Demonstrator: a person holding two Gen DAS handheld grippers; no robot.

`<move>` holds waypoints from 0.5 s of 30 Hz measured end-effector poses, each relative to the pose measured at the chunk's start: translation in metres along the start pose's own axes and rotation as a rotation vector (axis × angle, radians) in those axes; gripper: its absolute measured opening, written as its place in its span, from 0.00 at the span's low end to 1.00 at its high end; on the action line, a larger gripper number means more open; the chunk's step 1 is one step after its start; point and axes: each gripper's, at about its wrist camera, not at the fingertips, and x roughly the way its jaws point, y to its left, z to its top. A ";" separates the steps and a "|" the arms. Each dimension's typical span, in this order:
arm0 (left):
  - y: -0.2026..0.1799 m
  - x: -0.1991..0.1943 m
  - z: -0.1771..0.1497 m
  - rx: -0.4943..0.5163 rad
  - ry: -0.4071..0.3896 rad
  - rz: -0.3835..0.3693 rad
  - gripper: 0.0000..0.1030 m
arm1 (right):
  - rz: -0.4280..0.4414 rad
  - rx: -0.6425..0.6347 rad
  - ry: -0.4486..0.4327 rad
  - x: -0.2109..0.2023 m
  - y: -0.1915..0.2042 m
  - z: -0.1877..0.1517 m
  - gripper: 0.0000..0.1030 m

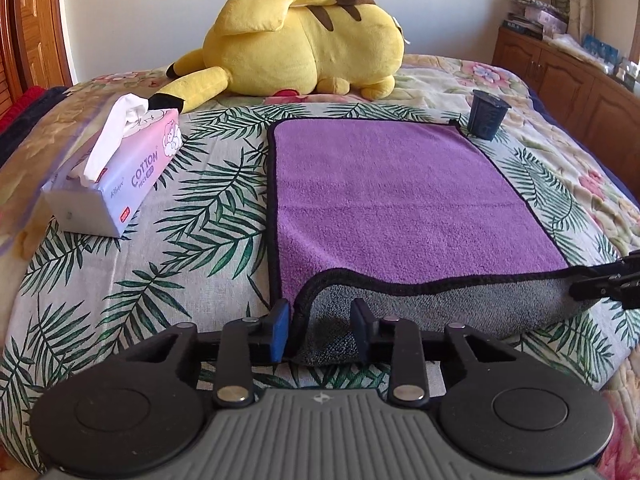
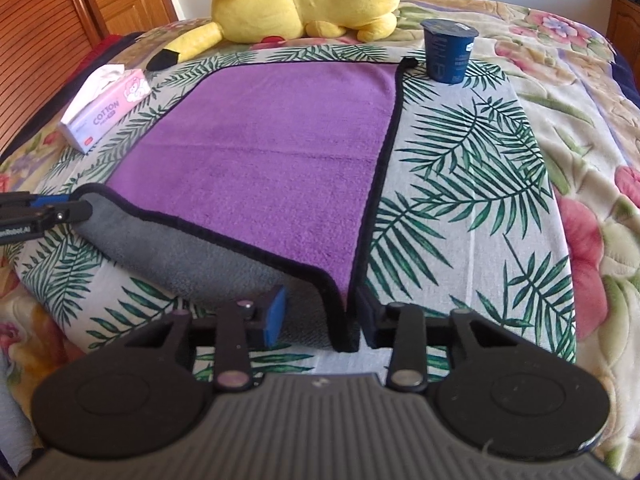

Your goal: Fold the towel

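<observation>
Nearest, the left claw [image 1: 320,330] and right claw [image 2: 320,316] each straddle a near corner of the purple towel [image 1: 384,192], fingers apart, its grey underside curled up between them. Beyond lies the leaf-print bed [image 1: 200,220]; farther off, a tissue pack [image 1: 120,176] left, a dark cup [image 2: 450,50] right, and a Pikachu plush [image 1: 304,40].

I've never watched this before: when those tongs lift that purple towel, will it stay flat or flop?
Probably flop: the black-edged purple terry towel already curls over at its near edge, showing the grey underside between the left tongs and right tongs. It looks soft and light, and its fuzzy pile should grip rather than slip.
</observation>
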 end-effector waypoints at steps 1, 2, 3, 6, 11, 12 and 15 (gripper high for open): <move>0.000 0.001 -0.001 0.002 0.003 0.002 0.11 | 0.005 0.000 -0.001 -0.001 0.000 0.000 0.34; 0.000 0.001 -0.001 0.005 0.006 0.004 0.10 | 0.011 0.000 -0.002 -0.001 0.000 0.001 0.32; 0.000 0.002 -0.002 0.009 0.008 0.008 0.09 | 0.014 -0.003 -0.003 -0.002 0.001 0.001 0.30; 0.000 0.003 -0.003 0.018 0.012 0.014 0.02 | 0.012 -0.011 -0.006 -0.002 0.002 0.000 0.26; 0.001 0.002 -0.003 0.012 0.008 0.002 0.00 | 0.010 -0.018 -0.014 -0.003 0.002 0.000 0.15; 0.000 0.001 -0.003 0.012 0.006 0.000 0.00 | 0.008 -0.020 -0.016 -0.003 0.002 0.000 0.09; -0.001 -0.001 -0.003 0.016 -0.006 -0.001 0.00 | 0.013 -0.025 -0.023 -0.003 0.002 0.000 0.04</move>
